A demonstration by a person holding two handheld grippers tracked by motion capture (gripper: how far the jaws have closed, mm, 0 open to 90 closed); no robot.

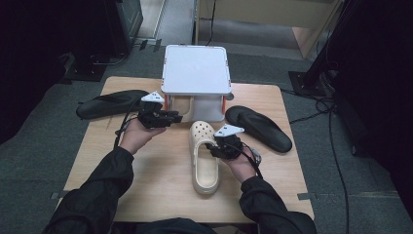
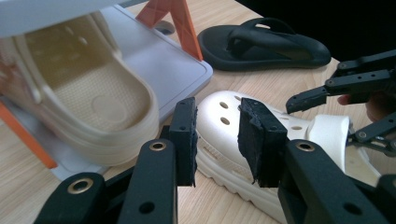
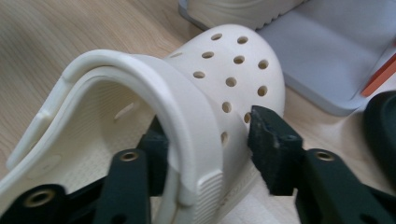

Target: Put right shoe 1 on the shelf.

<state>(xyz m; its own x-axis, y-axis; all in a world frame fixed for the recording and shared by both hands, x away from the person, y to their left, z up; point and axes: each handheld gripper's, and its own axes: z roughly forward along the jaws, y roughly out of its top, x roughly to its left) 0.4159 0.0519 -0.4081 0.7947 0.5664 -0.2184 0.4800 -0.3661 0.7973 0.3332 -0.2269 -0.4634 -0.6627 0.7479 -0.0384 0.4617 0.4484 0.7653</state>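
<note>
Right gripper [image 3: 205,140] straddles the cream clog's [image 3: 224,70] strap edge, grip unclear, inner jaw half hidden. Left gripper [image 2: 217,140] hangs parted, empty, lower centre; second clog [image 2: 88,93] cut off upper left under the shelf [image 2: 163,65]

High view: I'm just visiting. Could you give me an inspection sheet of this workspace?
Surface: wooden table, bare wood around the footwear.
Job's things: cream clog on the table; second clog on the lower shelf of the white shoe rack; one black flip-flop right of the rack, another flip-flop at the left edge.
Clutter: nothing seen.
Grippers: left tool open and empty beside the rack; right tool straddles the table clog's side wall, and whether it grips is unclear.
Cables: a tool cable trails from the left tool; floor cables at right.
Surroundings: grey carpet, dark at both sides.
</note>
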